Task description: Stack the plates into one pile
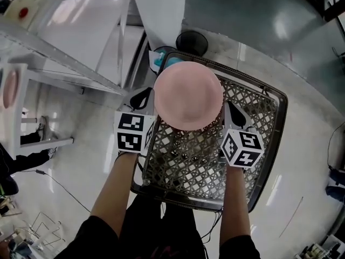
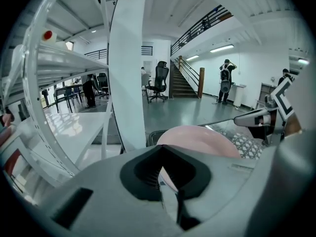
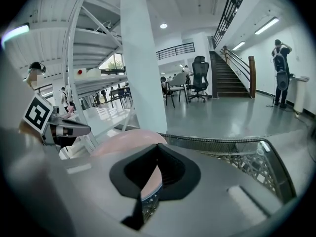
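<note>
A pink plate point(image 1: 188, 101) hangs level above a wire basket point(image 1: 259, 123), pinched at opposite sides of its rim by two hand-held grippers. The left gripper point(image 1: 148, 100) is clamped on the plate's left edge and the right gripper point(image 1: 226, 112) on its right edge; each gripper view shows the jaws closed down on the thin pink rim. Just beyond the plate's far side, at the basket's far corner, a teal object point(image 1: 171, 62) peeks out; it may be another plate, but too little shows to be sure. A white shelf frame point(image 1: 81, 36) stands to the left on the glossy floor. To carry this step well, both hands would likely need to travel as one, so the plate neither tilts nor twists out of either pinch. It should come down centred over the pile it joins, and both jaws should part only once it rests flat. An uneven release could tip it.
</note>
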A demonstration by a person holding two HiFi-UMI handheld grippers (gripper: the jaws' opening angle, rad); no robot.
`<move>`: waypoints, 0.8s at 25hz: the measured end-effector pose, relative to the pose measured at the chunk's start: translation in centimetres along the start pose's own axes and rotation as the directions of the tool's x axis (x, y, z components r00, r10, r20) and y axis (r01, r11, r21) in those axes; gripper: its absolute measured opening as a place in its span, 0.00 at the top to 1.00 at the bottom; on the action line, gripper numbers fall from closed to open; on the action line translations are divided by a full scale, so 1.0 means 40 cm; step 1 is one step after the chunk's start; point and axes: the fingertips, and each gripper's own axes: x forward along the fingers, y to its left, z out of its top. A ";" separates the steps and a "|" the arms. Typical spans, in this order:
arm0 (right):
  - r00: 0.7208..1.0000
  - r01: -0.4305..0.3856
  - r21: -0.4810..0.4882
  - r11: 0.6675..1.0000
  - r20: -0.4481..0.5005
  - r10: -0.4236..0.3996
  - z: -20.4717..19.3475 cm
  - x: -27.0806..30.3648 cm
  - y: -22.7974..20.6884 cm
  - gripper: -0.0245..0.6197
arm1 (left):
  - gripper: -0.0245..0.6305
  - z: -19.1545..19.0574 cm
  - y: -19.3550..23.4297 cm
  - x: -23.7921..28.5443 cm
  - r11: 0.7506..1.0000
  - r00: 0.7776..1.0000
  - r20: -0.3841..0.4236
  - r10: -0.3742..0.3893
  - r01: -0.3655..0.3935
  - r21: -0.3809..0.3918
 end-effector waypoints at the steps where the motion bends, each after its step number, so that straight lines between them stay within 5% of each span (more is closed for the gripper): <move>1: 1.000 0.000 0.000 1.000 0.004 0.000 0.005 -0.004 0.001 0.95 | 0.97 0.004 -0.001 -0.005 1.000 1.000 0.005 0.000 0.000 0.000; 20: 0.994 -0.004 -0.045 0.999 0.108 0.009 0.129 -0.148 0.036 0.95 | 0.97 0.111 -0.047 -0.148 1.000 0.994 0.106 0.001 -0.003 0.013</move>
